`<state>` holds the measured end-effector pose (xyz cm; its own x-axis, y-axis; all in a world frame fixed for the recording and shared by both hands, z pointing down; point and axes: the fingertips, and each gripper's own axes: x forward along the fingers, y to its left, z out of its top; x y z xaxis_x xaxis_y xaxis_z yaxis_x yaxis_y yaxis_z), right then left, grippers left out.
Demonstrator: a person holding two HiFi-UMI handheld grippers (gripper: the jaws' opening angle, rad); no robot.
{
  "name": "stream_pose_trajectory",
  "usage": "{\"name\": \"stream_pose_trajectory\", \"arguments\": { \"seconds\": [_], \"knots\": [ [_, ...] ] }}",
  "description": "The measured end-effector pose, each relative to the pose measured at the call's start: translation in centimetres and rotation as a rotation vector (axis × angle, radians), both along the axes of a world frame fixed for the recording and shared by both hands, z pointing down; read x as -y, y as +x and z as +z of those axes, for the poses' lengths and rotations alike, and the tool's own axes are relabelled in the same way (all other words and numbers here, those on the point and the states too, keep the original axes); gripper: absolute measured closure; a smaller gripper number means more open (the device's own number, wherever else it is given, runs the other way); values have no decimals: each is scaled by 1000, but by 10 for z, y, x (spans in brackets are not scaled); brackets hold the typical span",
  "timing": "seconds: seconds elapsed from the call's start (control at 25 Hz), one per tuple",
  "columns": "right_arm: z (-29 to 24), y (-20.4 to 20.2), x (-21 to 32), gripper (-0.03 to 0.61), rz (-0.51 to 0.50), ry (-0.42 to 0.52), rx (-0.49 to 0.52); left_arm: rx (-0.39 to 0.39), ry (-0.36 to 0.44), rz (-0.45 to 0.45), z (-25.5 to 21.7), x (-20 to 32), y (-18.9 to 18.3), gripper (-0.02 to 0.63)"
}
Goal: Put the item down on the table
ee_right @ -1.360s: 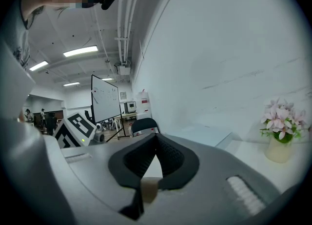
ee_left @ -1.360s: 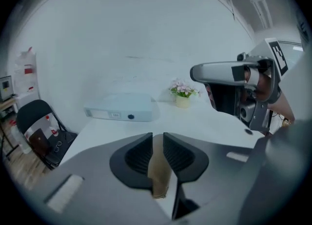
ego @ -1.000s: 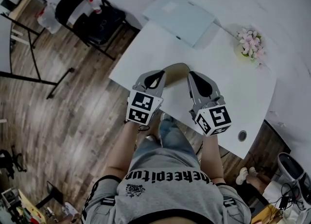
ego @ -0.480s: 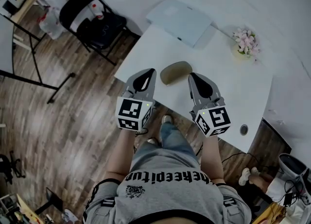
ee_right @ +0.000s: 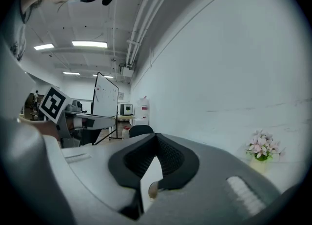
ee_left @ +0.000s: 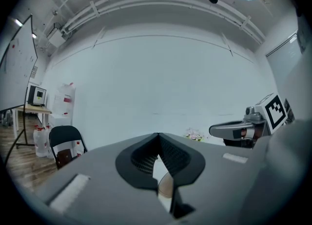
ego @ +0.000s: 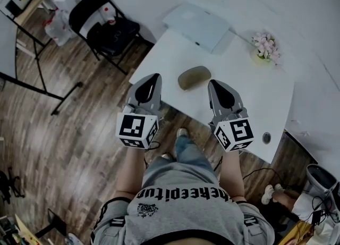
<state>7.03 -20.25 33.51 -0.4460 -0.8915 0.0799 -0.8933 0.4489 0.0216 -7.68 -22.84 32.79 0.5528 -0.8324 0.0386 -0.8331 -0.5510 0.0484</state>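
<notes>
Now both grippers are back on my side of the table. A second ago their tips were at the brown oval item, one on each side, and they have since drawn toward me. My left gripper (ego: 154,77) has its jaws pressed together with nothing in them. My right gripper (ego: 213,83) looks the same, tips meeting and empty.

Just beyond them the item (ego: 194,77) lies by itself on the white table (ego: 255,98), between the two tips but apart from both, so I judge the putting-down done. It sits close to the near edge, by the left corner, and I should not nudge it that way.

Farther on, the tabletop is bare out to a pale flat case (ego: 199,25) at the back and a small bunch of pink flowers (ego: 264,46) at the far right. A black chair (ego: 106,23) stands off to the left on the wood floor.
</notes>
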Motion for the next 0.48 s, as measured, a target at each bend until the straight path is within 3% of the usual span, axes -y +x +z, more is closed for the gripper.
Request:
{"name": "stream_pose_trajectory", "arguments": {
  "seconds": [0.24, 0.48],
  "knots": [
    [-11, -4, -18, 577, 14, 27, -9, -29, 52, -10, -16, -18, -12, 596],
    [-19, -8, -36, 577, 27, 47, -9, -10, 110, -21, -30, -37, -21, 597]
  ]
}}
